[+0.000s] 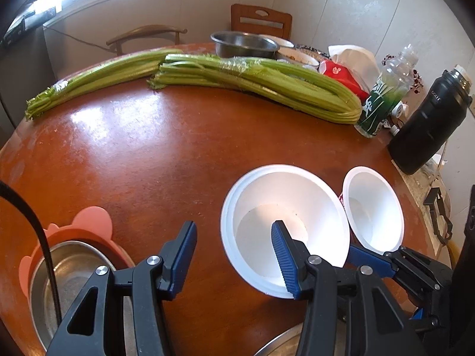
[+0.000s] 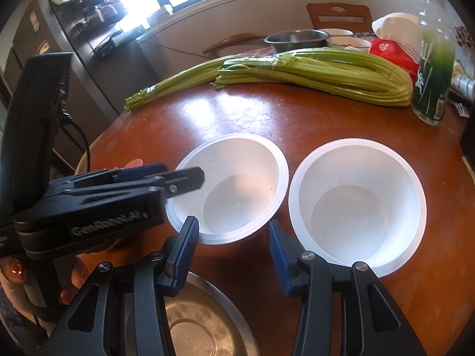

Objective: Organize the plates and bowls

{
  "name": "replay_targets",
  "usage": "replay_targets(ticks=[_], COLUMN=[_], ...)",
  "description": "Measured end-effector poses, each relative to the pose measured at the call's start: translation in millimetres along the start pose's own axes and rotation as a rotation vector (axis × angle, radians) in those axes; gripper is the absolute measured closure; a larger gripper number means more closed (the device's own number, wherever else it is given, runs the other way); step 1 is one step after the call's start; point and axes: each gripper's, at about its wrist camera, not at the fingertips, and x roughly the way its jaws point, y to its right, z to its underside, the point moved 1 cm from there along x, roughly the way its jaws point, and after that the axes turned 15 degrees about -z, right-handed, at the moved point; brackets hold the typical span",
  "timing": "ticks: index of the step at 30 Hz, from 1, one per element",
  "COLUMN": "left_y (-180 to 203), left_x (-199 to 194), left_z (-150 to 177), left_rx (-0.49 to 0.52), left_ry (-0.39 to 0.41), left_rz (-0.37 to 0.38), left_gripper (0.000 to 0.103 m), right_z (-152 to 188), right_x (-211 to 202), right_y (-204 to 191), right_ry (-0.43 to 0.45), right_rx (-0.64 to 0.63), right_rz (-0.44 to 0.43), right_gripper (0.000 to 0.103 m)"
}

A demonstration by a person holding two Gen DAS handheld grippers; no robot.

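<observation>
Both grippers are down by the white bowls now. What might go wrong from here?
1. Both grippers crowd one white bowl: the left gripper straddles its rim while the right gripper is open at its near edge. They may collide.
2. The other white bowl sits very close, so lifting the first one may knock it.
3. A steel plate lies right under the grippers, so a low move could hit it.

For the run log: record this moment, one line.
left gripper open at white bowl rim | right gripper open, empty | second bowl beside it
</observation>
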Motion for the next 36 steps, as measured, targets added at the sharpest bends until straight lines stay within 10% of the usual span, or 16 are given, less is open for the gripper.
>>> replay_targets(ticks=[36], left_y=[0], left_x=[-30], left_z=[10], left_rx=[-0.023], left_ry=[0.048], left_rz=[0.042], left_gripper=[0.059], right_z=[2], right_x=[-17], right_y=[-35], right_ry=[0.028], right_rx=[-0.104], right_rz=[-0.004], right_gripper=[0.052])
